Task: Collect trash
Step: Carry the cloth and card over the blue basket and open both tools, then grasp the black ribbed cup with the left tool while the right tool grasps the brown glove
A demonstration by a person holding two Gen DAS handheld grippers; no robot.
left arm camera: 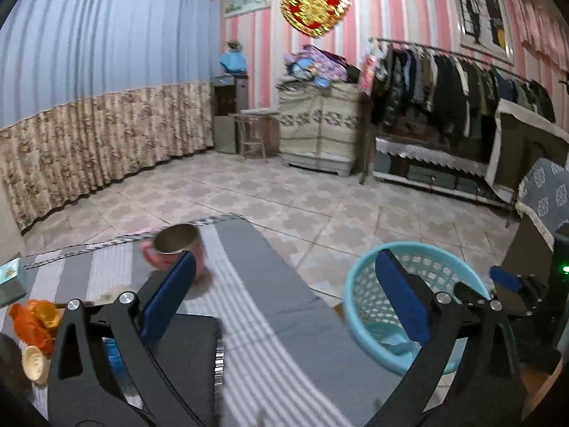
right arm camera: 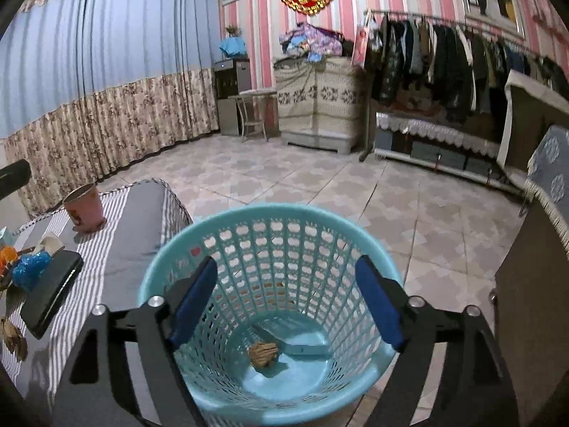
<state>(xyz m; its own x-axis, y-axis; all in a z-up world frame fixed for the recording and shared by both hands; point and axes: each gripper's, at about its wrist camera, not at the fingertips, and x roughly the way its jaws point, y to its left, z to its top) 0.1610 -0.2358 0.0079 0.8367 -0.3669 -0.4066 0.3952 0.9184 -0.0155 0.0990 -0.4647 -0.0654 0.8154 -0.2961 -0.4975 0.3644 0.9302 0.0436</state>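
A brown scrap [right arm camera: 263, 353] is seen dropped in the basket [right arm camera: 249, 213]; both tools [left arm camera: 284, 299] [right arm camera: 286, 302] are spread; counter [right arm camera: 135, 249] litter [right arm camera: 30, 268] should be fetched next.

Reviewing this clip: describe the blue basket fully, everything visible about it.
The basket is a round, light blue plastic bin with a solid rim, perforated lattice walls and a solid bottom. It stands upright on the tiled floor, close beside the striped-covered surface; contact cannot be judged. Inside lie a crumpled brown scrap and a flat blue piece. The right gripper hovers open above its mouth, touching nothing.
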